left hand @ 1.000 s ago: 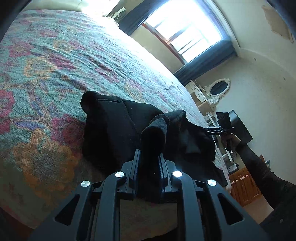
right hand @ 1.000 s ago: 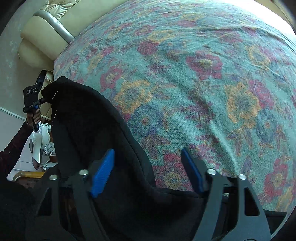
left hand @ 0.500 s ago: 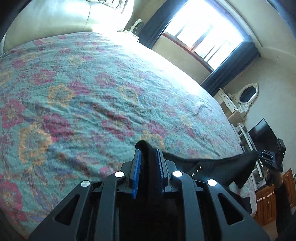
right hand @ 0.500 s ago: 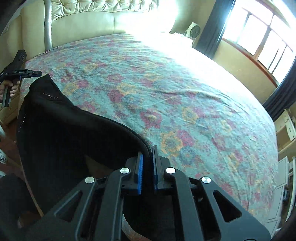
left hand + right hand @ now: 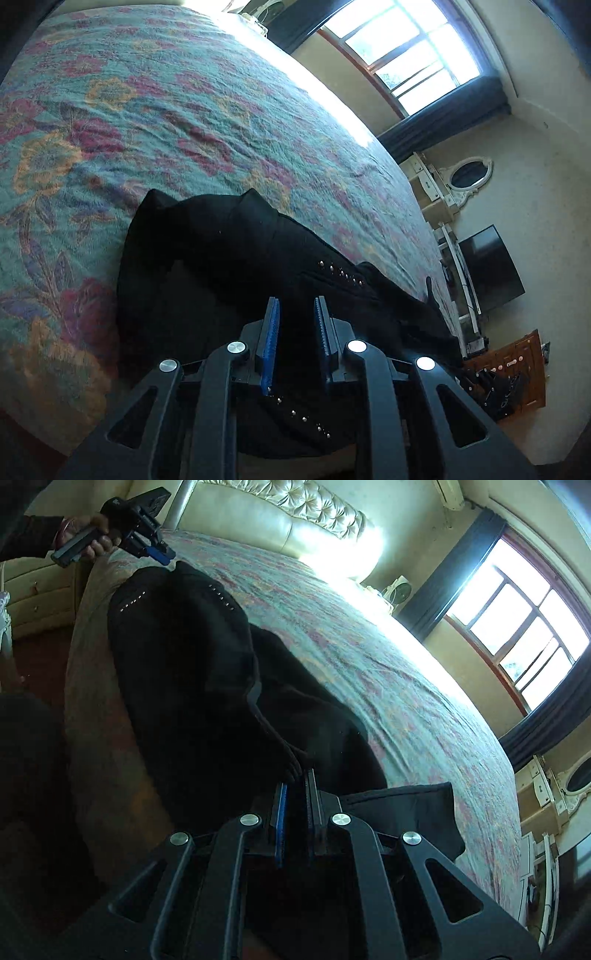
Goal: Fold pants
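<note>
Black pants [image 5: 221, 258] with rows of small metal studs lie stretched along the near edge of the bed. My left gripper [image 5: 295, 301] hovers just above one end of them. Its jaws are opening, the blue pads [image 5: 271, 332] stand apart and no cloth is between them. In the right wrist view the same left gripper [image 5: 166, 555] shows at the top left in a hand, just off the far end of the pants [image 5: 192, 672]. At the other end, my right gripper [image 5: 297, 775] is shut on a seamed edge of the cloth.
A floral teal bedspread [image 5: 184, 110] covers the bed, with a tufted cream headboard [image 5: 277, 513] at its head. A bright window [image 5: 406, 48] lies beyond the far side. An oval mirror [image 5: 471, 177], a dark screen [image 5: 487, 266] and a wooden cabinet [image 5: 517, 369] stand past the foot.
My left gripper let go of the cloth it pinched and drew back a little. My right gripper closed on the pants' edge and swung far sideways, and the bunched pants now lie drawn out.
</note>
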Motion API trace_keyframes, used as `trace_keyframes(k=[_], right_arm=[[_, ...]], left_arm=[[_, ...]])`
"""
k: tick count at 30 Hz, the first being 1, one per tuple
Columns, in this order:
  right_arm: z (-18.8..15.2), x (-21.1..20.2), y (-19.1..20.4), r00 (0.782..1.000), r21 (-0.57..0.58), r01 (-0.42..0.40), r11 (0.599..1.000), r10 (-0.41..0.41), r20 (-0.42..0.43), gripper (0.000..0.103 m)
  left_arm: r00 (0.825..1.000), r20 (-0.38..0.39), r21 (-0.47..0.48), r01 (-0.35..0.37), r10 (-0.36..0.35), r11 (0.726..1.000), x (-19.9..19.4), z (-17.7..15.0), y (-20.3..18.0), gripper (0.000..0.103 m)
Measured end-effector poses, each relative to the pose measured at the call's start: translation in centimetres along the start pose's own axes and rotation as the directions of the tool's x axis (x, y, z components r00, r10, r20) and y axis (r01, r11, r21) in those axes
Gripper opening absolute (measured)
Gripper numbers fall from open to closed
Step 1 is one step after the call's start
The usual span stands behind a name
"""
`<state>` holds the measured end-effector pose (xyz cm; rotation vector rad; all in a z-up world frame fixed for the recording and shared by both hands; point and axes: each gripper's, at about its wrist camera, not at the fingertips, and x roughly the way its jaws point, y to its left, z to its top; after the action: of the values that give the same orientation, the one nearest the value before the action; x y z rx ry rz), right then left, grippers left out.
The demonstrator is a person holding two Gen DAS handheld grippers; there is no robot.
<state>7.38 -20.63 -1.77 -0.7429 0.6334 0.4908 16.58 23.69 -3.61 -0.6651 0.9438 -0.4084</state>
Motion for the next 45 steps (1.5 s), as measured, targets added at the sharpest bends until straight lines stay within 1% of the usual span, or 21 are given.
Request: trace_keyframes(k=[2,5,8,9,10,11,13,15,16,18,21,23,25,27,29,31,32,34,37,42,45], right_arm=[[-1.5,1.2,2.2,0.997,-0.023,-0.033,0.999,0.031,-0.073,0.011],[-2.4,2.1,3.2,0.987,0.001,-0.096,0.995,0.095,-0.13,0.024],[-0.2,-0.5,0.1,0.975,0.21,-0.212,0.954,0.222,-0.024,0.031],[1.2,-1.4,-1.5,0.963,0.291,-0.268,0.918,0.265,0.049,0.042],[2.6,-1.9,-3.2,0.941,0.366,-0.337,0.867,0.314,0.123,0.057],[4.1,-2.1,-4.9,0.904,0.427,-0.428,0.797,0.377,0.202,0.063],[7.4,-0.6,-7.6,0.813,0.504,-0.582,0.639,0.478,0.333,0.065],[11.1,2.9,-9.0,0.733,0.526,-0.673,0.52,0.56,0.385,0.065],[13.1,4.9,-9.3,0.716,0.525,-0.689,0.499,0.579,0.39,0.065],[17.0,9.7,-9.4,0.719,0.536,-0.68,0.5,0.6,0.352,0.065],[22.0,17.8,-8.2,0.669,0.583,-0.689,0.431,0.688,0.282,0.065],[24.2,22.8,-6.7,0.609,0.633,-0.689,0.353,0.756,0.241,0.065],[24.7,26.1,-5.3,0.609,0.673,-0.648,0.357,0.773,0.177,0.067],[24.4,28.4,-3.6,0.553,0.703,-0.64,0.31,0.821,0.142,0.067],[24.6,29.0,-2.5,0.549,0.694,-0.647,0.316,0.824,0.137,0.067],[25.2,27.9,-2.1,0.596,0.654,-0.658,0.373,0.789,0.15,0.038],[25.2,27.3,-2.0,0.587,0.637,-0.681,0.362,0.79,0.178,0.031],[25.4,26.9,-1.3,0.536,0.613,-0.726,0.313,0.815,0.219,0.018],[25.1,24.4,0.0,0.52,0.568,-0.755,0.327,0.826,0.216,0.018],[24.6,19.8,3.5,0.55,0.469,-0.777,0.42,0.815,0.182,0.02],[23.7,18.4,5.9,0.542,0.441,-0.79,0.426,0.822,0.175,0.02]], left_arm=[[1.0,-0.024,0.002,0.018,-0.018,1.0,0.6,-1.4,-0.5,0.035],[0.998,-0.061,0.017,0.023,-0.022,1.0,1.5,-3.1,-1.0,0.035],[0.996,-0.083,0.034,-0.024,0.027,0.999,2.1,-3.9,-1.1,0.036],[0.996,-0.081,0.035,-0.021,0.024,0.999,2.1,-3.9,-1.1,0.036],[0.997,-0.076,0.031,-0.013,0.015,0.999,2.1,-3.9,-1.0,0.036],[0.998,-0.069,0.023,-0.009,0.01,1.0,2.1,-3.8,-0.9,0.037],[0.999,-0.047,0.004,0.007,-0.007,1.0,2.0,-3.4,-0.4,0.039],[1.0,-0.019,-0.003,0.018,-0.018,1.0,1.8,-2.9,-0.2,0.044],[1.0,-0.004,-0.008,0.017,-0.017,1.0,1.8,-2.7,-0.1,0.045],[0.999,0.022,-0.02,0.025,-0.024,0.999,1.7,-2.5,0.1,0.057],[0.998,0.056,-0.052,0.043,-0.04,0.998,1.5,-2.7,0.6,0.066],[0.997,0.067,-0.071,0.051,-0.047,0.996,1.5,-2.7,1.4,0.067],[0.997,0.064,-0.087,0.049,-0.043,0.995,1.8,-2.7,1.9,0.067],[0.997,0.057,-0.091,0.048,-0.043,0.995,1.8,-2.9,2.0,0.068],[0.998,0.05,-0.084,0.029,-0.025,0.996,2.0,-2.5,1.9,0.068],[0.999,0.049,-0.081,0.015,-0.011,0.997,2.1,-2.0,1.8,0.068],[0.999,0.05,-0.086,0.016,-0.012,0.996,2.0,-1.7,1.9,0.068],[0.998,0.053,-0.108,0.026,-0.02,0.994,2.0,-1.6,2.1,0.07],[0.999,0.048,-0.114,0.023,-0.017,0.993,2.0,-1.8,2.2,0.072],[0.997,0.077,-0.171,0.04,-0.027,0.984,0.6,-3.6,2.4,0.072],[0.996,0.091,-0.182,0.009,0.007,0.983,-0.4,-4.8,2.2,0.072]])
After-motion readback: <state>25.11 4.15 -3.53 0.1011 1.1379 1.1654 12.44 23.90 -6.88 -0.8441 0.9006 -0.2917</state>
